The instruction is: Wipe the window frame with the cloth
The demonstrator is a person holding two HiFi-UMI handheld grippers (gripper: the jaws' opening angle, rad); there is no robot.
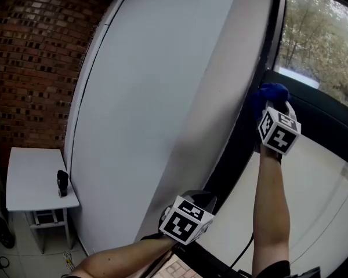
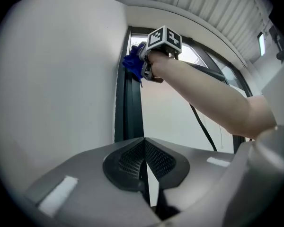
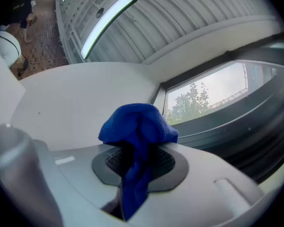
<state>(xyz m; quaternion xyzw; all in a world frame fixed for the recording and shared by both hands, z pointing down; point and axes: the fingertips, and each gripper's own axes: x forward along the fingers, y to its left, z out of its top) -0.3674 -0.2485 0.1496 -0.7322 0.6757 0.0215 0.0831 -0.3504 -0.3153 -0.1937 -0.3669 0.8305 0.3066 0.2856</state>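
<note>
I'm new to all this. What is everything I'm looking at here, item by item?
window frame: one, dark, upright beside the white wall
cloth: one, blue, bunched in the right hand-held gripper, at the window frame
brick wall: one, red-brown, far left
table: one, white, below the brick wall
small object: one, black, on the table, unidentifiable
trees: several, green, beyond the window frame
left hand-held gripper: one, grey, jaws together, empty
right hand-held gripper: one, grey, shut on the cloth
arms: two, bare, behind the grippers
</note>
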